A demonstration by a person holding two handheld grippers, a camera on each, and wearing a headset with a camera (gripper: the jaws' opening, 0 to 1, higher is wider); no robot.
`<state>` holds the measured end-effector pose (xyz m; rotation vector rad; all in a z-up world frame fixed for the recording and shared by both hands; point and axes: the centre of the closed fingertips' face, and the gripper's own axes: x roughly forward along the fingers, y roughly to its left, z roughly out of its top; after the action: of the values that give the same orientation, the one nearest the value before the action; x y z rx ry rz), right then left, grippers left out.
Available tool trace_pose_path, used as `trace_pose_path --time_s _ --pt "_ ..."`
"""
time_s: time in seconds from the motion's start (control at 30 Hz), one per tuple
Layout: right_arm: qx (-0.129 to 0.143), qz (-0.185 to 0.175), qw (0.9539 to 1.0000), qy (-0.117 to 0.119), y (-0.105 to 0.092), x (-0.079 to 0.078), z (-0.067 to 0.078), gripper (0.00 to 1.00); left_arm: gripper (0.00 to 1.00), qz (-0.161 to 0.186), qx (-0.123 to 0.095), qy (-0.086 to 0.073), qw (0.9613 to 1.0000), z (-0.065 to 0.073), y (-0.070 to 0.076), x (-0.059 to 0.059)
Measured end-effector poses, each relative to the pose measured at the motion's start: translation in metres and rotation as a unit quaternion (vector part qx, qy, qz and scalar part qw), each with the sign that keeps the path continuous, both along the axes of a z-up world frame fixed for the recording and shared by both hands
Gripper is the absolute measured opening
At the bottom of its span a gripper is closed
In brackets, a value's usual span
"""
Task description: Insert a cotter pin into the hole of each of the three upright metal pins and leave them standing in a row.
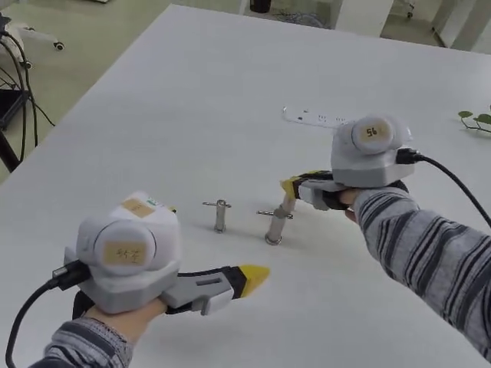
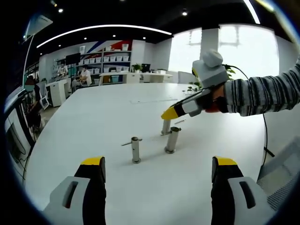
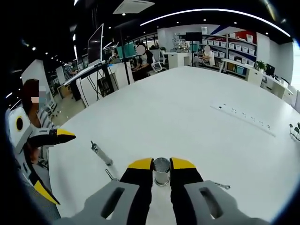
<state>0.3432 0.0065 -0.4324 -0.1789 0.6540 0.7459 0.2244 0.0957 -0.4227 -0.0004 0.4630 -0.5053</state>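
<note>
Steel upright pin (image 3: 161,172) pinched at its top by your right gripper (image 3: 161,164).
It looks stiff, smooth and slippery, tippy on its narrow base: grip the shank squarely. A second pin (image 1: 274,228) stands at its 7 o'clock, a third pin (image 1: 220,217) at 9; your left gripper (image 2: 159,161) gapes, empty.

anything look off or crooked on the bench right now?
The middle pin looks tilted, leaning toward the right gripper, whose jaws close on the third pin; the left pin stands straight. The three don't form a clean row. Nothing spilled or damaged.
</note>
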Motion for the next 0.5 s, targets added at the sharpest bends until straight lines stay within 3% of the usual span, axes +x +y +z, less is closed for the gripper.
trace_pose_path --time_s 0.3,0.5 --pt "-0.023 -0.001 0.9997 -0.003 -0.031 -0.017 -0.002 0.08 0.93 -0.005 0.000 -0.002 1.0000 0.002 -0.003 0.000" --pt "-0.021 -0.004 0.9998 0.001 -0.042 -0.033 0.000 0.08 0.93 -0.004 -0.005 -0.003 1.0000 0.003 -0.003 -0.001"
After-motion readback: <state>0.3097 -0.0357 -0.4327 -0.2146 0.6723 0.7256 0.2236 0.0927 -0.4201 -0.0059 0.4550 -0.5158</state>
